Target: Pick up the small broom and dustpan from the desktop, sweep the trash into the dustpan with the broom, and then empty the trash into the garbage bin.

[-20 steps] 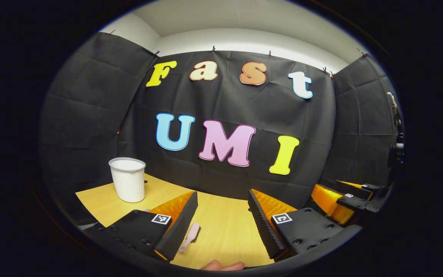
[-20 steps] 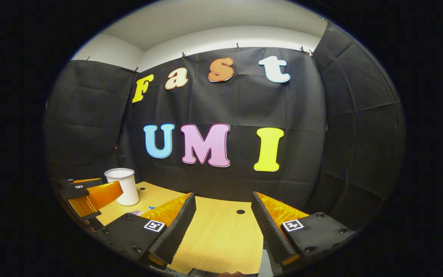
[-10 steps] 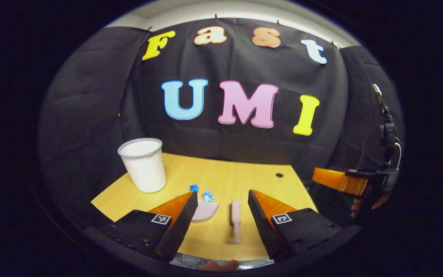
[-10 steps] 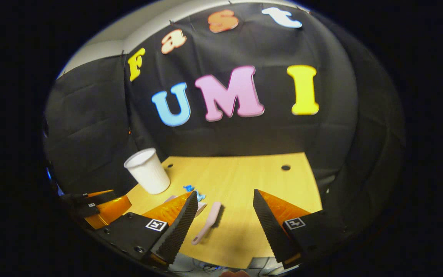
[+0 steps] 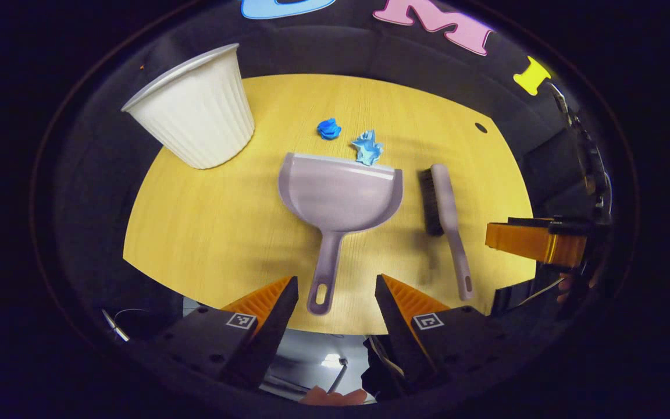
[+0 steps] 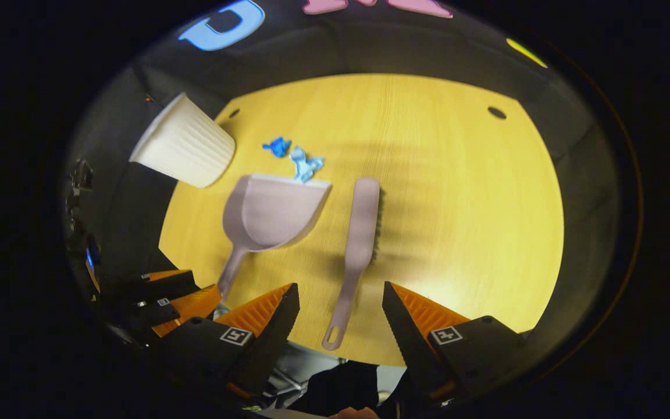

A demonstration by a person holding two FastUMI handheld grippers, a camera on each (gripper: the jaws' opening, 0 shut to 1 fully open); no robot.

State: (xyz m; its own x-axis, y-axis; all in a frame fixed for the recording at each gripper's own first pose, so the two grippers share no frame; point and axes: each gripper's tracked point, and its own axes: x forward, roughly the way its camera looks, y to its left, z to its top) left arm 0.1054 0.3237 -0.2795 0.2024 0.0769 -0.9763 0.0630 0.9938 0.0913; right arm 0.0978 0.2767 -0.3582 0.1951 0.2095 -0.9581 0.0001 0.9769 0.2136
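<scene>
Hovering spread wide and empty, the left claw point(image 5: 335, 302) frames the dustpan point(image 5: 339, 198) handle and the right claw point(image 6: 338, 314) the broom point(image 6: 358, 244) handle, probably for grasping. Farther on the tabletop point(image 5: 207, 233), blue trash point(image 5: 367, 147) touches the dustpan's lip; the garbage bin point(image 5: 198, 113) stands beyond.

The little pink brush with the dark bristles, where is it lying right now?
The pink plastic brush lies flat on the yellow wooden desktop, just right of the pink plastic dustpan in the right gripper view, its handle pointing toward that gripper's open jaws.
</scene>
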